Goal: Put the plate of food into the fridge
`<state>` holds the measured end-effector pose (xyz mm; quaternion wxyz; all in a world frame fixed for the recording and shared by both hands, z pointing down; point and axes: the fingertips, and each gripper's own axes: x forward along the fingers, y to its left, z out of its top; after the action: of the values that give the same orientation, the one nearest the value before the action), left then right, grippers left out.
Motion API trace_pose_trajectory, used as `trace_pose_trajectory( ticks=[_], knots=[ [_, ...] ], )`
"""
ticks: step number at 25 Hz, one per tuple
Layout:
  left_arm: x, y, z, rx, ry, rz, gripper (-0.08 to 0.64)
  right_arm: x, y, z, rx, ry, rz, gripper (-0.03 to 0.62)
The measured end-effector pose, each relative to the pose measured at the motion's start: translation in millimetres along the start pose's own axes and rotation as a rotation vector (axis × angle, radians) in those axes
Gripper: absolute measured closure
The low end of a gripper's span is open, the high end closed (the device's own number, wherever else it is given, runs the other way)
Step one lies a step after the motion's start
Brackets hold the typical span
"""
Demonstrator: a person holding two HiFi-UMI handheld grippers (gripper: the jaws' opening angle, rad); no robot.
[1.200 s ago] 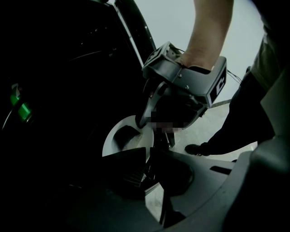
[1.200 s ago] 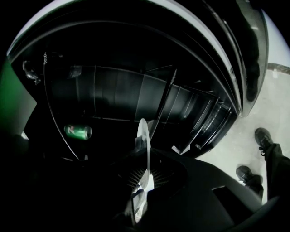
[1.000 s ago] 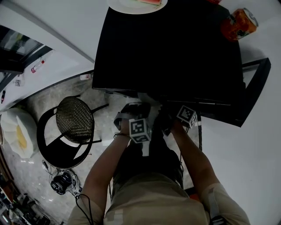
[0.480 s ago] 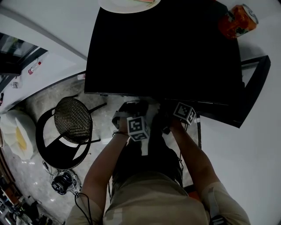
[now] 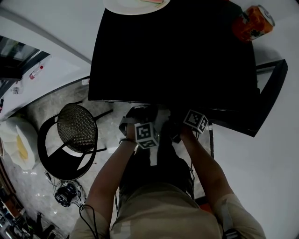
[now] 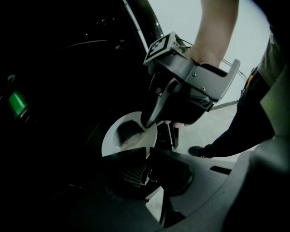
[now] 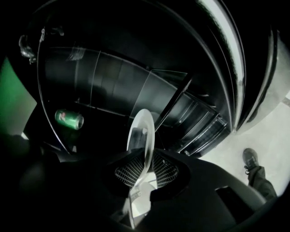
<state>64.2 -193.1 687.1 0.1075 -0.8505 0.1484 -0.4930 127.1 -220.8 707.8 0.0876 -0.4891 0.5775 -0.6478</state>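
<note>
The white plate [image 6: 118,141] with a dark piece of food [image 6: 127,132] is inside the dark fridge [image 5: 173,51]. My left gripper [image 6: 147,156] is shut on its near rim. In the right gripper view the plate [image 7: 141,131] stands edge-on between the mesh pads of my right gripper [image 7: 147,161]. Those jaws are opening, and the pads stand a little off the rim. From the left gripper view the right gripper [image 6: 156,127] sits over the plate's far side. In the head view only the marker cubes [image 5: 146,135] [image 5: 196,120] show below the fridge top.
A green can [image 7: 69,119] lies on a shelf deeper in the fridge. The fridge door [image 5: 271,93] hangs open at right. A second plate [image 5: 135,3] and an orange can [image 5: 252,23] sit on the fridge top. A round black chair [image 5: 77,128] stands at left.
The head view has shifted slightly. Both marker cubes stay at the fridge's front edge, barely moved.
</note>
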Motion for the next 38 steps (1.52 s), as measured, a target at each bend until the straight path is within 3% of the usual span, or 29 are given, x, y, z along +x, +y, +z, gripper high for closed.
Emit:
trace_pose_trajectory(
  ticks=[9,13,16,23,26,31,38],
  knots=[
    [10,-8,15,0.086,-0.002,-0.026,0.526,3,2,1,0.019,-0.008,0.013,0.537],
    [12,-8,13,0.07,0.008,-0.016,0.526,3,6,-1,-0.007,0.008,0.038,0.53],
    [13,-5,14,0.052,0.011,-0.008,0.526,2,10,-5,-0.017,0.028,0.05,0.486],
    [16,0,21,0.039,0.007,0.008,0.526,-13,11,-17,0.016,0.078,0.083,0.486],
    [17,3,21,0.034,0.007,0.013,0.526,-18,13,-24,-0.013,0.105,0.097,0.488],
    [19,7,21,0.02,0.015,0.022,0.526,-25,8,-32,-0.096,0.14,0.056,0.551],
    [22,16,21,0.011,0.023,0.033,0.526,-28,6,-42,-0.142,0.194,0.035,0.557]
  ],
)
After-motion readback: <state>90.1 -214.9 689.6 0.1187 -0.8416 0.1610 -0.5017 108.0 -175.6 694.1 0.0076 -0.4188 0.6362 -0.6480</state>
